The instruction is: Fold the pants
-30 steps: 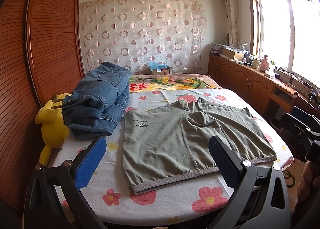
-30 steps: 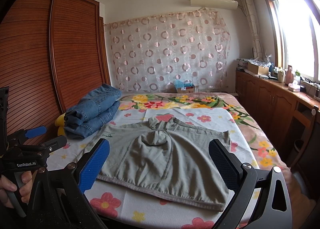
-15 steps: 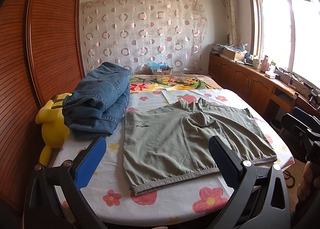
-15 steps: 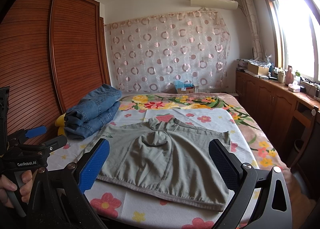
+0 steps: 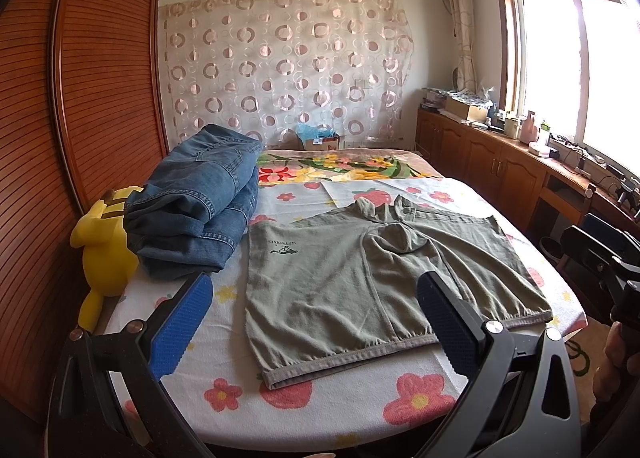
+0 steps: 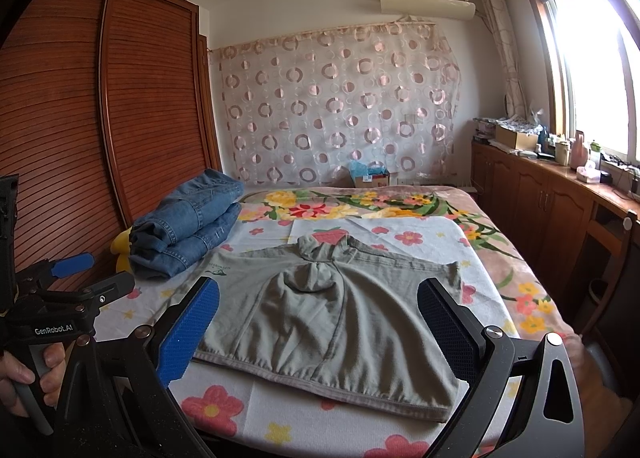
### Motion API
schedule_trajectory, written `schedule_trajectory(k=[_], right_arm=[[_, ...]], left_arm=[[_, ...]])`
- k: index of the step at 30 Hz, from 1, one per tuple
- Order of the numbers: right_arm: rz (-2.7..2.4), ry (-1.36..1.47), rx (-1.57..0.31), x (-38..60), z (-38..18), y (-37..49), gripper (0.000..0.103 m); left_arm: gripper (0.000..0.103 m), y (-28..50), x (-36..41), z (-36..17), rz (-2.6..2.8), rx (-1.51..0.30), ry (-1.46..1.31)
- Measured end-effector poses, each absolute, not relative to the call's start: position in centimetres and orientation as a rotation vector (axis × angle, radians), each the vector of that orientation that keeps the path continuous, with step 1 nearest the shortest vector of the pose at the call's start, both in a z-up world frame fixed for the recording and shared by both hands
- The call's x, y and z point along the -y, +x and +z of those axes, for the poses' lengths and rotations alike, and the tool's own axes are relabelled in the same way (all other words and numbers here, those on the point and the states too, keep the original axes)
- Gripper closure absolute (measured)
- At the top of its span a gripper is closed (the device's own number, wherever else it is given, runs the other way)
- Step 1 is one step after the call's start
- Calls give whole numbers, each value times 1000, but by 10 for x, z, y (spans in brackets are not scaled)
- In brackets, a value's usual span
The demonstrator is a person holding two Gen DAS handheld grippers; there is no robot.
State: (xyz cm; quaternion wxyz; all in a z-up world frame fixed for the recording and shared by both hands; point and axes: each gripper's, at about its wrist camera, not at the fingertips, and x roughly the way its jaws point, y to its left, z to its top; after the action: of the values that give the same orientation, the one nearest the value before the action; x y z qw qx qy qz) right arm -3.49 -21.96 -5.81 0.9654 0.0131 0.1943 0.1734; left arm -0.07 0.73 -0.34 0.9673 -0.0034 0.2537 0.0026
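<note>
A: Left view: anything moved since a second ago?
B: Nothing. Left gripper hangs wide, empty, over the grey shorts spread on the bed; folding not begun.
A: Right view?
B: Right gripper equally wide. Waistband near, legs pointing away; longest side runs left-right. Jeans sit stacked left.

Grey-green shorts lie spread flat on the flowered bed, waistband toward the near edge. Their legs point away, with a small dark logo on one.
</note>
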Motion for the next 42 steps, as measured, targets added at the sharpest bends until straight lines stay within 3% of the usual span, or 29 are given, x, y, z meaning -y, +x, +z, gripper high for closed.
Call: schedule_trajectory(k=[32,42], right_arm=[[371,-8,-410,229,-60,-1,4],[402,-20,-477,240,-73,26,12]], left_arm=[[1,51,7,-32,-117,-631,49],[1,72,14,-47,-163,-682,91]])
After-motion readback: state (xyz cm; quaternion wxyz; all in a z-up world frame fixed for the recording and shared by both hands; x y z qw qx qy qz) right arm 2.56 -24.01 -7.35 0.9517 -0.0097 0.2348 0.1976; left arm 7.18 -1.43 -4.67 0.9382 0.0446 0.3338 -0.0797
